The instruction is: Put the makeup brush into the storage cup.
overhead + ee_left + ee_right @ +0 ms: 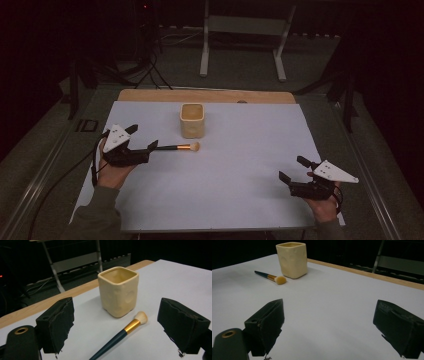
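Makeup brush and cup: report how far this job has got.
Nothing looks done: the makeup brush lies flat on the table beside the cup, not in it. In hand: the left gripper sits open at the brush handle's end, not closed on it. The right gripper waits open, apart. Left, probably: grasping, lifting, placing it in the cup.

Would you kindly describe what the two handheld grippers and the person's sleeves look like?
Both are black. The left gripper and right gripper each carry a pale grey three-cornered plate with small dark dots on top. Their jaws bear thick black pads with rough, frayed edges, and a brass-coloured ring sits in the body beside one jaw. A black cable loops from each. The left sleeve is grey-green.
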A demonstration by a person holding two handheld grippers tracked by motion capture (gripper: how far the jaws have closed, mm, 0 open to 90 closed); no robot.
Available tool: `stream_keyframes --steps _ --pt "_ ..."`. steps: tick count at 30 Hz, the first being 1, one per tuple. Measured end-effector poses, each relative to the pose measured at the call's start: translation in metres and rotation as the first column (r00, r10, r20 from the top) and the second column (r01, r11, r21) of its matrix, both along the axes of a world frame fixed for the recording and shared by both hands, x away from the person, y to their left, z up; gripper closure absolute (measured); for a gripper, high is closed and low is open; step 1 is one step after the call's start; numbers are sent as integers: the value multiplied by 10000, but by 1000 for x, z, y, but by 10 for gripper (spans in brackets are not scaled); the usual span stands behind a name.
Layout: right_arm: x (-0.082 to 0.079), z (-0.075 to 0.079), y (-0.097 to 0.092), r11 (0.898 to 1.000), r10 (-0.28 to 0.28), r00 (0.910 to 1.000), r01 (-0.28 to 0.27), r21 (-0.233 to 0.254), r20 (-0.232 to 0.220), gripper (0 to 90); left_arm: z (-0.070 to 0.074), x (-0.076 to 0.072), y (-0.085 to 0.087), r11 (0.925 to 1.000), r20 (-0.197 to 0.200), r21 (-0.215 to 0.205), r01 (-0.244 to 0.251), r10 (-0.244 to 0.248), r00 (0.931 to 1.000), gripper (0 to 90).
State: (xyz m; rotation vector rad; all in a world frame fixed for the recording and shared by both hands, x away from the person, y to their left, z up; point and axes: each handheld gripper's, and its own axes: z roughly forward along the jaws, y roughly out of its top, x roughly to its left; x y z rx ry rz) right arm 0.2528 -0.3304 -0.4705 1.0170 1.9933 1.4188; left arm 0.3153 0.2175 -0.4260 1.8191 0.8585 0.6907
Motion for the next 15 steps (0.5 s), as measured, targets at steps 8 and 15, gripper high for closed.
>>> stream_keyframes --steps 8,15 --pt "0 0 0 10000 40 10000 -40 11 0 100 0 25 -18 9993 -116 278 257 -253 9996 150" --pt "0 0 -1 10000 55 10000 -55 35 -6 100 2 51 -24 9993 -387 260 256 -246 9989 151"
